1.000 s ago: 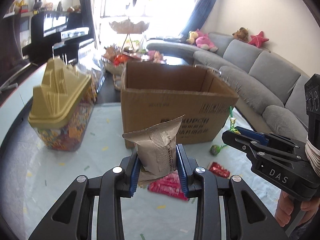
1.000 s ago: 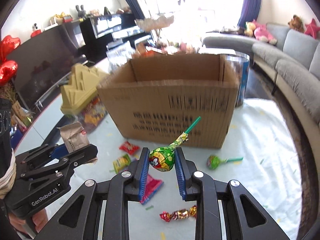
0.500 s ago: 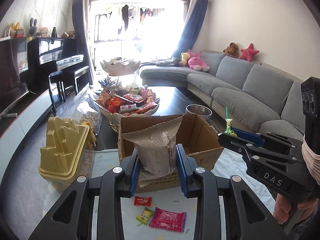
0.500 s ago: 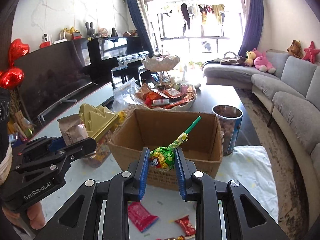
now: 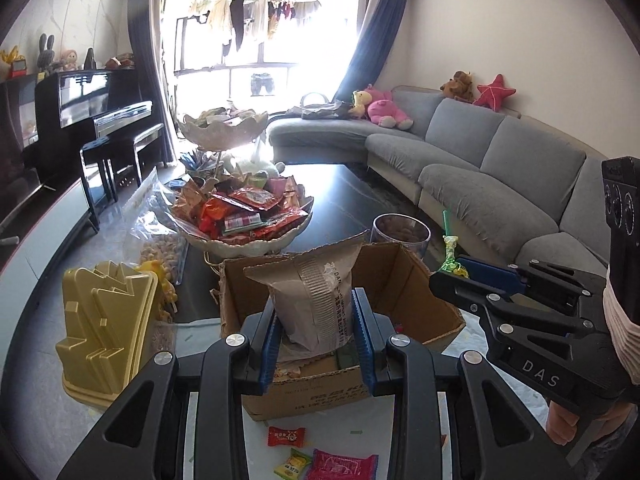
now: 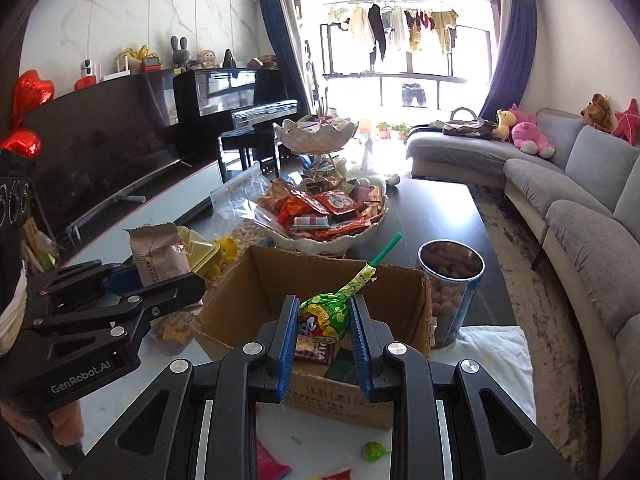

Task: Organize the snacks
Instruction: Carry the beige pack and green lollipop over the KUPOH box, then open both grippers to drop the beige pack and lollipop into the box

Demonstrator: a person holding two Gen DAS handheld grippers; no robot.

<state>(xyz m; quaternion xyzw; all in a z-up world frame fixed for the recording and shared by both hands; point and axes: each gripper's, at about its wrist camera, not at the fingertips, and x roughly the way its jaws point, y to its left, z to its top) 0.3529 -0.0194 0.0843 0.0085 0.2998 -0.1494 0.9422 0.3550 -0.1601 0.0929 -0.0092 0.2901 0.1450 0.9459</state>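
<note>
My left gripper (image 5: 316, 312) is shut on a grey-brown snack packet (image 5: 314, 292) and holds it upright above the open cardboard box (image 5: 416, 280). My right gripper (image 6: 324, 320) is shut on a green-wrapped lollipop (image 6: 324, 314) with a green stick, held above the same box (image 6: 400, 284). Several snacks lie inside the box. The left gripper with its packet (image 6: 158, 254) shows at the left of the right wrist view. The right gripper (image 5: 452, 276) shows at the right of the left wrist view.
Loose candies (image 5: 344, 462) lie on the table in front of the box. A gold-lidded jar (image 5: 106, 328) stands left of it, a can of nuts (image 6: 450, 280) to its right, a white bowl of snacks (image 6: 324, 216) behind. A grey sofa (image 5: 500, 176) curves at the right.
Both grippers have risen and moved forward with their snacks, from low in front of the box to above its opening. The box's inside now shows.
</note>
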